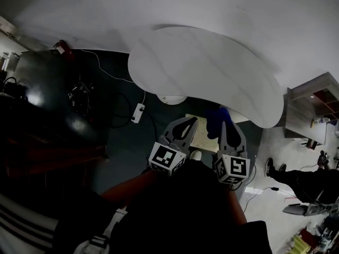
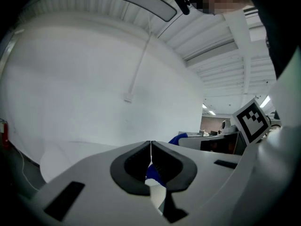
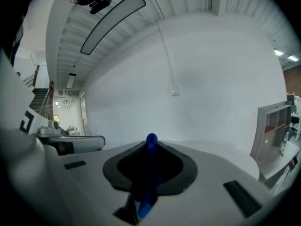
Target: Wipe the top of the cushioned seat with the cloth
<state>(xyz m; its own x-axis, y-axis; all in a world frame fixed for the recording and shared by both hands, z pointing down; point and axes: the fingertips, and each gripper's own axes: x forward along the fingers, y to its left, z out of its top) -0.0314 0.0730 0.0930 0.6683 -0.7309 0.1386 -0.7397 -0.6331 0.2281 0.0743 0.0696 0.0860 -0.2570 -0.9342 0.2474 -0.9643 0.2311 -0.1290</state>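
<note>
In the head view both grippers are held close together over a pale cushioned seat (image 1: 204,139), which shows between them. My right gripper (image 1: 226,124) is shut on a blue cloth (image 1: 216,120) that bunches up at its tips. In the right gripper view the cloth (image 3: 149,173) runs as a blue fold between the closed jaws of the right gripper (image 3: 151,143). My left gripper (image 1: 190,120) is just left of the cloth. Seen from the left gripper view, the left gripper (image 2: 151,148) has its jaws shut together on nothing, with blue cloth (image 2: 180,138) beyond them.
A white rounded tabletop (image 1: 212,73) hangs over the far side of the seat. A power strip (image 1: 137,112) and cables lie on the dark floor at left. A grey shelf unit (image 1: 312,107) stands at right, with a person's shoe (image 1: 271,167) below it.
</note>
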